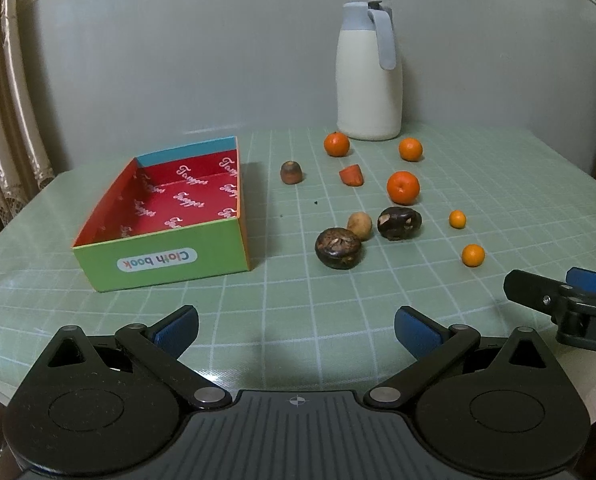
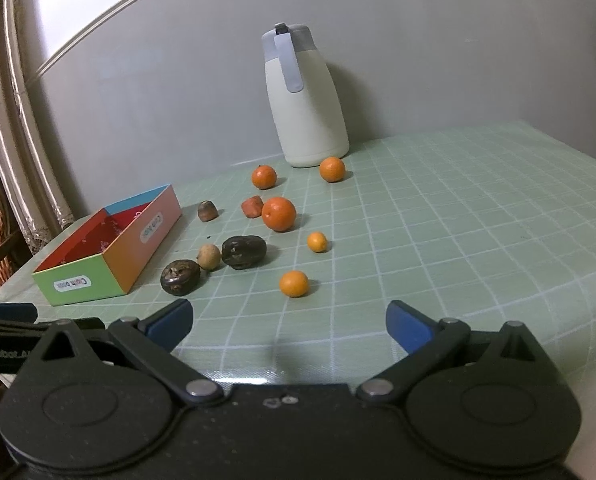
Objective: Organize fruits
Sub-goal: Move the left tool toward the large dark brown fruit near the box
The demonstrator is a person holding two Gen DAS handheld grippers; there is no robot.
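Fruits lying loose on green checked tablecloth (image 1: 498, 184), all to right of open cardboard box (image 1: 165, 216) and outside it.

- Largest orange (image 1: 403, 187) sitting mid-group; two smaller oranges (image 1: 336, 144) (image 1: 410, 149) sitting farther back, just in front of white jug (image 1: 368, 76).
- Two tiny oranges (image 1: 457, 219) (image 1: 473, 255) lying apart at right edge of group, nearest right gripper.
- Two dark brown round pieces (image 1: 338, 247) (image 1: 399, 223) flanking pale tan one (image 1: 360, 225), close together and possibly touching; contact not clear.
- Orange wedge-shaped piece (image 1: 352, 175) and small brown piece (image 1: 291, 172) lying between box and back oranges.

Box showing red printed lining, green front wall bearing "Cloth book" label, nothing inside.

Left gripper (image 1: 295, 330) hovering above cloth near front edge, blue pads spread wide, gripping nothing. Right gripper (image 2: 287, 322) likewise hovering with jaws wide apart, gripping nothing, nearest tiny orange lying just ahead of its fingers. Right gripper's tip entering left camera's view at right edge.

Curtain (image 1: 5, 92) hanging at far left behind table.
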